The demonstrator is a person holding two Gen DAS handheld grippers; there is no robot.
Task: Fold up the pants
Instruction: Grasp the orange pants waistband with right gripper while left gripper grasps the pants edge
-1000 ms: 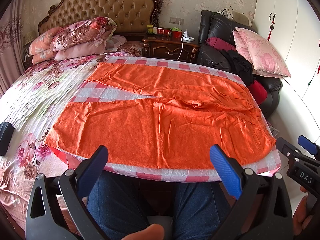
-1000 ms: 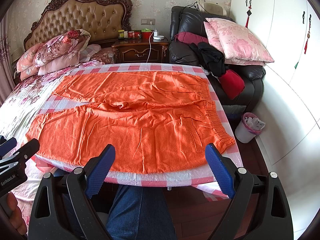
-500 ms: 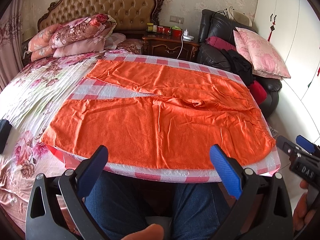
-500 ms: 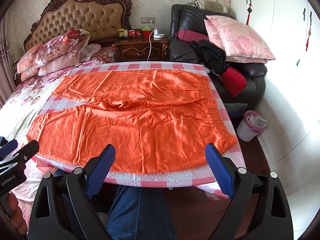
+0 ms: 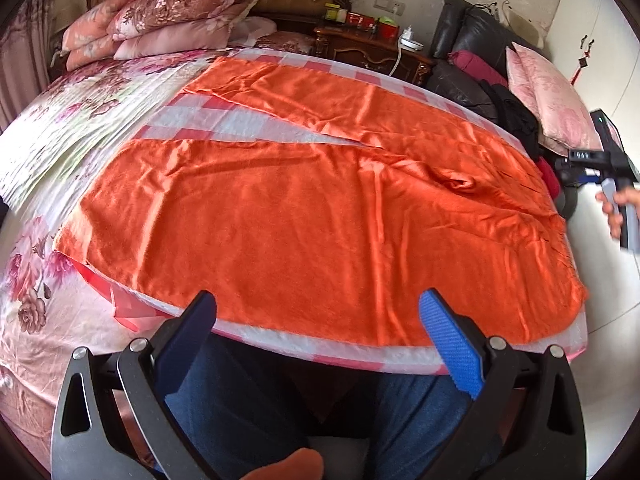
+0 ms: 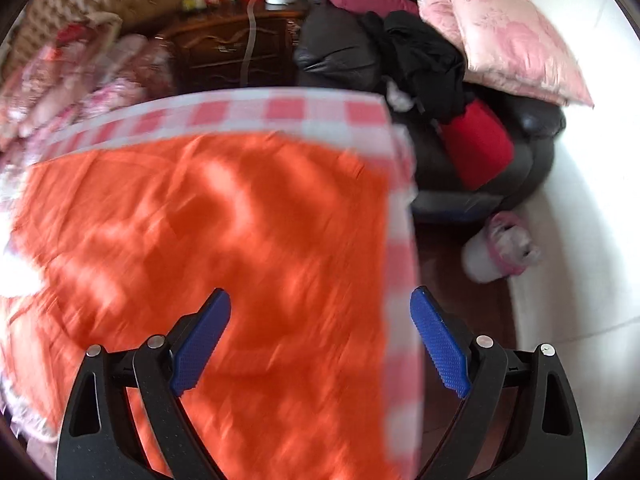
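Left wrist view shows the orange pants [image 5: 320, 216] spread flat on the bed [image 5: 80, 100]; both left tongs [image 5: 320, 320] and right tongs [image 6: 320, 336] gape empty, approaching for a first grasp of the waistband edge.

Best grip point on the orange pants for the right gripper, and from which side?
Probably the waistband corner of the orange pants, approached from the near edge. It lies flat at the checked cloth border, and the right gripper hovers open nearby.

Pants [image 5: 312, 216] lie flat on a checked cloth [image 5: 240, 128] on the bed [image 5: 60, 128]. Pillows [image 5: 168, 16] sit behind at the headboard, nightstand [image 5: 372, 48] right of them, sofa [image 6: 344, 48] further right, bin [image 6: 500, 248] before it.
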